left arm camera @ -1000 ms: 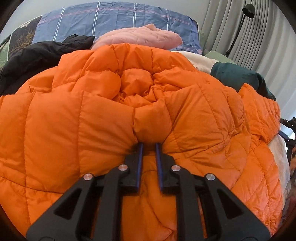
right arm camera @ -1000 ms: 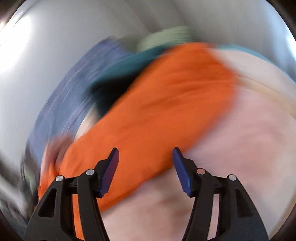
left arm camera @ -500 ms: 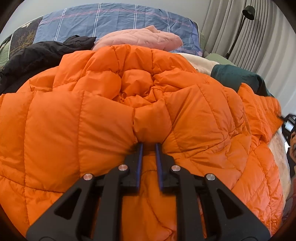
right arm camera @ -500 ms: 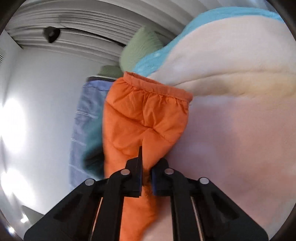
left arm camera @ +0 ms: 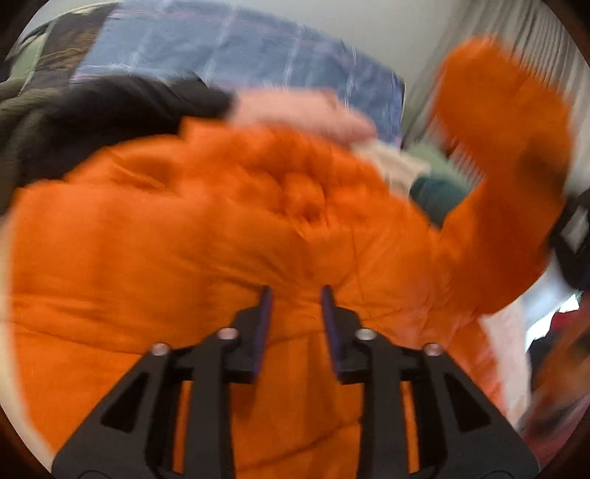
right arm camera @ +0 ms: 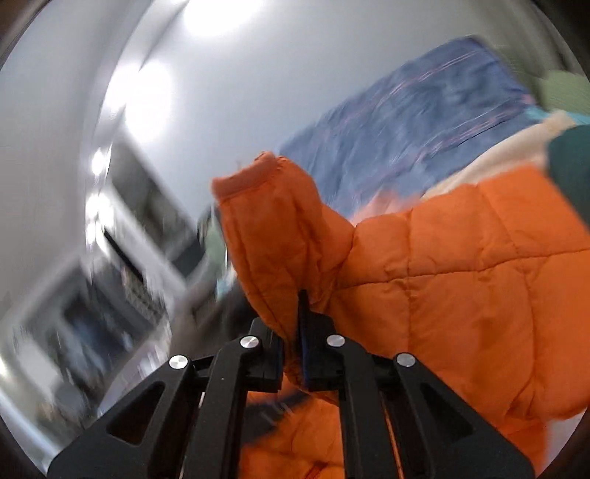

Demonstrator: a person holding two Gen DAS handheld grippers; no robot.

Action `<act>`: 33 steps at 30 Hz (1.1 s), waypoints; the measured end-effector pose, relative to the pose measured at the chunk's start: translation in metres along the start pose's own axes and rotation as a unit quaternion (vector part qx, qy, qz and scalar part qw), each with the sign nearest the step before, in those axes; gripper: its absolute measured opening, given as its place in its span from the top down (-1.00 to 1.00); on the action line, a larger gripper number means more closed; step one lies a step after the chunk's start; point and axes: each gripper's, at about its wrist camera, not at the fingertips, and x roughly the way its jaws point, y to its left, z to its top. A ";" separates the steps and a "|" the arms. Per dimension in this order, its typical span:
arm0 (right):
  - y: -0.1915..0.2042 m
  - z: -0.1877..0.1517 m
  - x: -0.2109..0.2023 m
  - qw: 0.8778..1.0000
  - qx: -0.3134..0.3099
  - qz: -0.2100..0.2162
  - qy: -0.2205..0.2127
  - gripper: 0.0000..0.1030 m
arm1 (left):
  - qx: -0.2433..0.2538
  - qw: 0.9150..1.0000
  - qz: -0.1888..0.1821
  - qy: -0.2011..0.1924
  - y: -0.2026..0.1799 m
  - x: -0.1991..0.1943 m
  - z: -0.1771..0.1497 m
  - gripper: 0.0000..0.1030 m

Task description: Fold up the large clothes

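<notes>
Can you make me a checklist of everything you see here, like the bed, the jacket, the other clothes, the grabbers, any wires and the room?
Surface: bed, mostly covered; a pale sheet shows at the right edge.
Job's things: orange jacket, puffy and quilted, spread over the bed; its sleeve is lifted, cuff up.
Clutter: black coat, pink garment, dark green garment, cream garment, blue checked pillow.
Grippers: left gripper jaws opening, jacket fabric just ahead, not pinched. Right gripper shut on the sleeve.
Cables: nothing seen.
Surroundings: white wall, curtain; blurred furniture in the right wrist view, too smeared to name.
</notes>
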 end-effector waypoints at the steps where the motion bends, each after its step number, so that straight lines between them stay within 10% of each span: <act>1: 0.006 -0.014 0.016 1.000 -0.010 -0.004 0.029 0.78 | -0.011 1.000 -0.008 -0.016 0.010 -0.016 0.003 0.22; 6: 0.011 -0.052 0.064 0.992 -0.002 -0.006 0.126 0.67 | -0.059 0.994 -0.076 -0.045 0.046 -0.067 0.004 -0.23; 13: 0.032 -0.070 0.066 0.987 -0.053 -0.017 0.153 0.53 | -0.082 0.991 -0.104 0.020 0.038 -0.028 -0.003 -0.40; 14: 0.033 -0.072 0.065 0.986 -0.057 -0.018 0.157 0.49 | -0.085 0.991 -0.099 0.025 0.035 -0.022 -0.006 -0.29; 16: 0.026 -0.068 0.063 0.984 -0.068 -0.026 0.163 0.42 | -0.094 0.991 -0.090 0.040 0.031 -0.006 -0.004 0.69; 18: 0.021 -0.071 0.045 0.984 -0.084 -0.023 0.158 0.41 | -0.093 0.991 -0.092 0.038 0.027 -0.007 0.000 0.85; 21: 0.014 -0.063 0.008 0.987 -0.108 -0.018 0.117 0.38 | -0.038 0.996 -0.077 -0.026 0.016 -0.049 0.018 0.85; 25: -0.001 -0.031 -0.019 0.984 -0.085 -0.150 0.033 0.20 | -0.004 0.998 -0.032 -0.059 0.025 -0.090 0.036 0.82; 30: -0.061 -0.045 0.026 0.957 -0.027 -0.270 0.102 0.20 | -0.027 0.997 0.074 -0.011 0.073 -0.065 0.009 0.24; 33: -0.075 -0.060 0.026 0.960 -0.030 -0.261 0.096 0.20 | -0.041 0.991 0.125 0.009 0.100 -0.054 -0.014 0.03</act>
